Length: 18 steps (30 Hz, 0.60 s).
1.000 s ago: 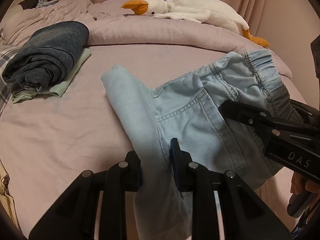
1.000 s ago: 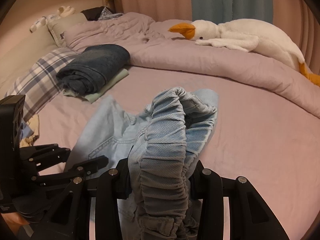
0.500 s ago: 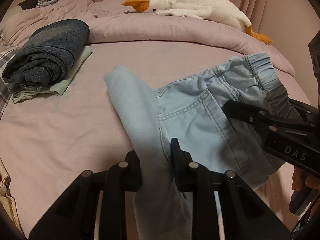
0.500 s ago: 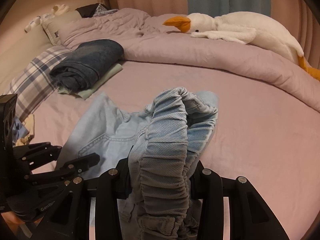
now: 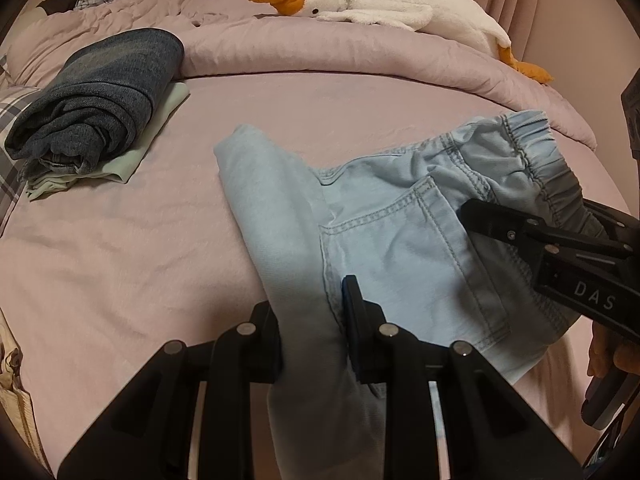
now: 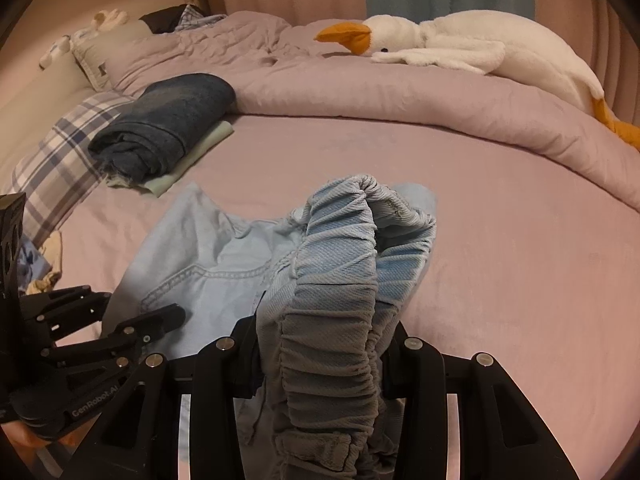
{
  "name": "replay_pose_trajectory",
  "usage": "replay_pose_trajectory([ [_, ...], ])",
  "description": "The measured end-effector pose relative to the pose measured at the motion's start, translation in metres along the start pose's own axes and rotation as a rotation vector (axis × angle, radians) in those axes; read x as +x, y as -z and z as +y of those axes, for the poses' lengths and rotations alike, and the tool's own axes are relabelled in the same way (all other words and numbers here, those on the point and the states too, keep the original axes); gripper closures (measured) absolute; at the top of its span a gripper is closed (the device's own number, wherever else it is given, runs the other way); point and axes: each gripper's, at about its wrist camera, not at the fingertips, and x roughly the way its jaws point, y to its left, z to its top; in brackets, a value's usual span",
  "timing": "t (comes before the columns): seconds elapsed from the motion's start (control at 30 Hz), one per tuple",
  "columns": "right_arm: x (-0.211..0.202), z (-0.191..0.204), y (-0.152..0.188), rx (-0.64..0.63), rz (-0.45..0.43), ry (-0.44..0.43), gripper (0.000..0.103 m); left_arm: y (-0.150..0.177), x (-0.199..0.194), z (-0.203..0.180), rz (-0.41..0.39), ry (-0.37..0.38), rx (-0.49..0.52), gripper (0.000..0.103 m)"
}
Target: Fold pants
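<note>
Light blue denim pants (image 5: 392, 240) lie partly lifted over the pink bed. My left gripper (image 5: 314, 336) is shut on a folded leg of the pants at the near edge. My right gripper (image 6: 324, 356) is shut on the bunched elastic waistband (image 6: 344, 264), which rises up between its fingers. In the left wrist view the right gripper (image 5: 560, 248) reaches in from the right at the waistband (image 5: 536, 156). In the right wrist view the left gripper (image 6: 120, 332) shows at lower left on the pants' leg side (image 6: 200, 256).
A stack of folded dark blue jeans (image 5: 100, 92) on a pale green garment (image 5: 132, 152) sits at the left. A rolled pink duvet (image 5: 360, 52) with a white plush goose (image 5: 384, 8) runs across the back. A plaid pillow (image 6: 60, 152) lies at far left.
Both grippers have moved slightly forward and lower with the pants still held. The pants' shape is nearly unchanged.
</note>
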Motion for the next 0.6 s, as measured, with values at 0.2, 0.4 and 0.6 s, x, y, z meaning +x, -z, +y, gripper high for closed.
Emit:
replay_pose_trajectory([
  [0.2, 0.004, -0.002, 0.0, 0.014, 0.011, 0.001, 0.06, 0.0, 0.002, 0.002, 0.01, -0.001, -0.003, 0.077],
  [0.4, 0.008, -0.007, 0.001, 0.037, 0.029, 0.004, 0.058, 0.0, 0.003, 0.004, 0.019, 0.0, -0.008, 0.075],
  [0.6, 0.012, -0.01, 0.001, 0.047, 0.049, 0.019, 0.055, -0.001, 0.005, 0.005, 0.026, -0.007, -0.016, 0.073],
])
